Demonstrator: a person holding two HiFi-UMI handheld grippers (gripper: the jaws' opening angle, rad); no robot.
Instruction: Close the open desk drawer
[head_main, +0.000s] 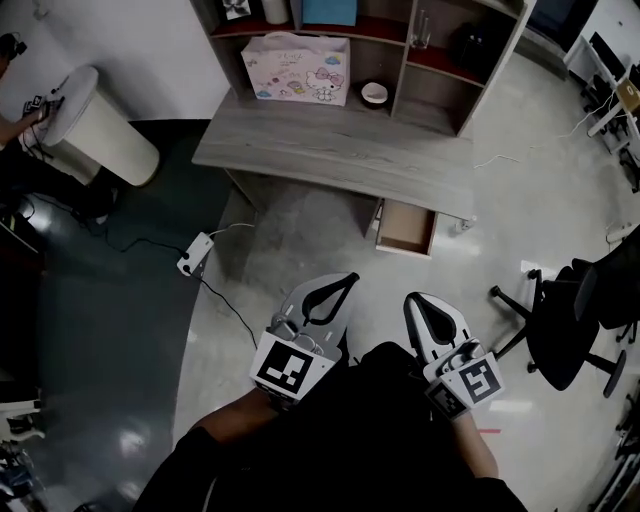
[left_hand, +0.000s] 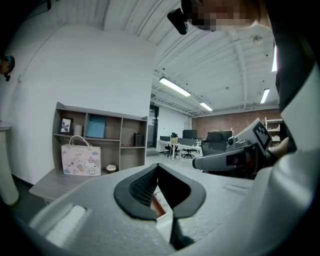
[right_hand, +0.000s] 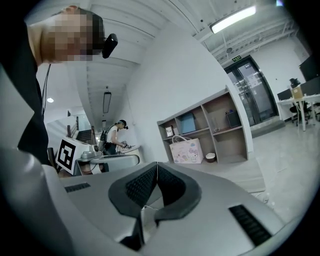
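Observation:
The grey wooden desk (head_main: 330, 150) stands ahead of me, and its drawer (head_main: 405, 228) is pulled out under the right end, showing a bare brown inside. Both grippers hover over the floor short of the desk, well apart from the drawer. My left gripper (head_main: 345, 280) points at the desk's middle, its jaws shut with tips touching and nothing held. My right gripper (head_main: 414, 300) sits beside it, also shut and empty. In the left gripper view the jaw tips (left_hand: 157, 166) meet, and a bit of the drawer (left_hand: 160, 202) shows below them. The right gripper view shows closed tips (right_hand: 157, 165) and the desk (right_hand: 235, 172).
A shelf unit (head_main: 440, 60) on the desk holds a pink bag (head_main: 297, 68) and a bowl (head_main: 374, 93). A white bin (head_main: 100, 125) stands at the left, a power strip (head_main: 195, 253) with cable lies on the floor, and an office chair (head_main: 575, 315) is at the right.

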